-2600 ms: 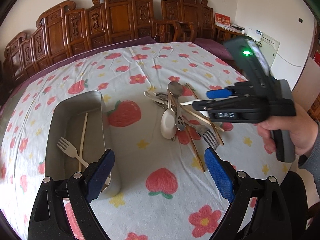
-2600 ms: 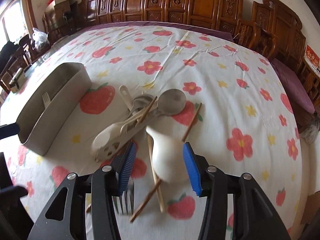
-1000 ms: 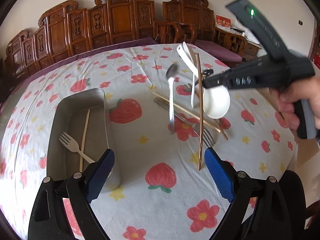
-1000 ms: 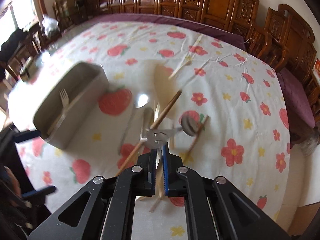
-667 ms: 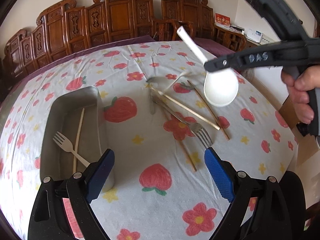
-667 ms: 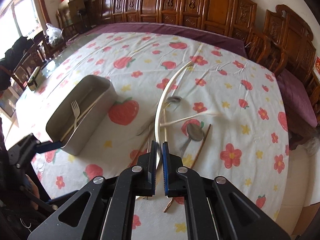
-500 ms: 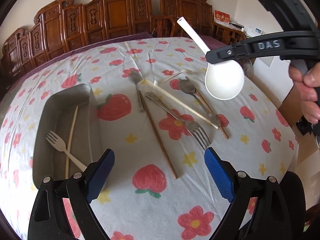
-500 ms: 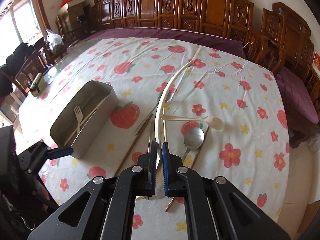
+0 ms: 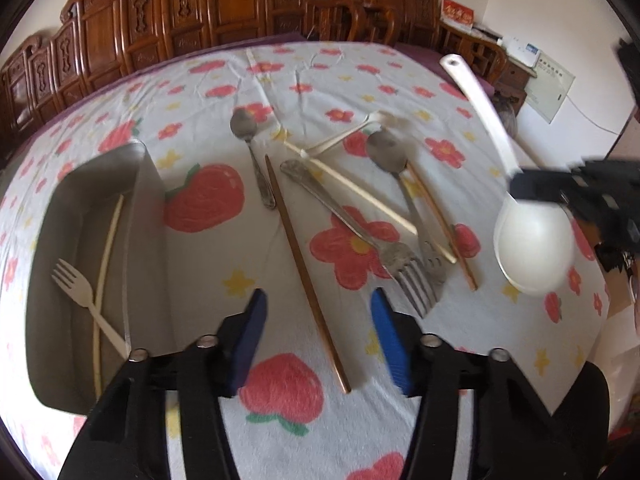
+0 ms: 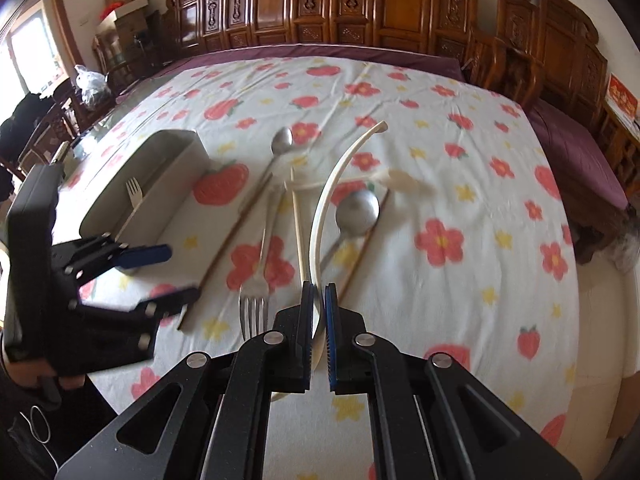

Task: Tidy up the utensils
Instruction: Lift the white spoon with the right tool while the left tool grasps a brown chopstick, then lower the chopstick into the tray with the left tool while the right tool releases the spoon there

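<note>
1 tray [image 9: 152,184]; 3 forks [image 9: 412,280]; 4 spoons [image 9: 244,124]; 4 chopsticks [image 9: 304,272].

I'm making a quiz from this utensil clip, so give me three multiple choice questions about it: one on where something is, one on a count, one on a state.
1. Where is the white plastic fork?
A. in the metal tray
B. on the tablecloth
C. in the left gripper

2. How many metal forks lie on the tablecloth?
A. none
B. two
C. five

3. What is the right gripper doing?
A. hanging open and empty
B. clamping the white ladle
C. clamping a chopstick

Answers:
1 A: it lies inside the metal tray, across a pale chopstick.
2 B: two sets of tines overlap near the left gripper.
3 B: its jaws pinch the white ladle by the handle.
</note>
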Available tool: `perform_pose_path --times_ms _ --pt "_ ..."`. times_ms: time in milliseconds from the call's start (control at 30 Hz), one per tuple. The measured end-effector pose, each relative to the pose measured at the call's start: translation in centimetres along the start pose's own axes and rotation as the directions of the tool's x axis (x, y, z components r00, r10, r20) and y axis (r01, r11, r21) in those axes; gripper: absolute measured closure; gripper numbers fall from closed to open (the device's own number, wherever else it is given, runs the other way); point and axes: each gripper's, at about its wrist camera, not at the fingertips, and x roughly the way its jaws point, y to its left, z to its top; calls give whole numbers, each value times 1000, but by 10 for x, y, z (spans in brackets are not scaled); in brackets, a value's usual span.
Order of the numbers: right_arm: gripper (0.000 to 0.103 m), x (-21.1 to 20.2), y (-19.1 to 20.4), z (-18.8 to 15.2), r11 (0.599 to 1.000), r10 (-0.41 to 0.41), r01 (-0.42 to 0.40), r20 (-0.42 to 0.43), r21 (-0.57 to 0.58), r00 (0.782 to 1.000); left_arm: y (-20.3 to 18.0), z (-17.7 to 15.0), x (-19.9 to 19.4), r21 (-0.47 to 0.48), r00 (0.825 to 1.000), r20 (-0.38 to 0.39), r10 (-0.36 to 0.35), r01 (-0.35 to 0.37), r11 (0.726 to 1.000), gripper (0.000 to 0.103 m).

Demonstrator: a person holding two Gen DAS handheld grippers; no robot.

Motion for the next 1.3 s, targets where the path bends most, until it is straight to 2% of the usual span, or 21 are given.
perform_pose_path --times_ms 67,233,333,500,567,867,1300 --pt "96 4 1 -9 1000 15 -15 0 16 1000 1 2 9 -15 1000 -24 5 -6 1000 69" --pt "96 9 8 -20 1000 21 -21 -5 17 1000 2 5 20 -27 998 -54 44 -45 999 78" --pt "96 7 11 -21 1000 25 -25 -1 19 1000 4 6 24 -44 997 -68 39 -42 998 84" --pt "96 0 8 -20 999 36 -36 18 33 999 2 6 26 -48 997 -63 47 -51 998 85" --pt "96 0 8 -20 999 35 -36 17 29 999 0 5 26 -43 997 -62 55 -58 997 96" --pt "96 2 13 -24 998 55 -55 9 27 998 -4 -7 14 -34 997 -48 63 -65 997 98" --pt "96 -2 31 -25 998 69 -69 13 -11 998 -2 -5 -29 -7 996 32 86 -86 996 99"
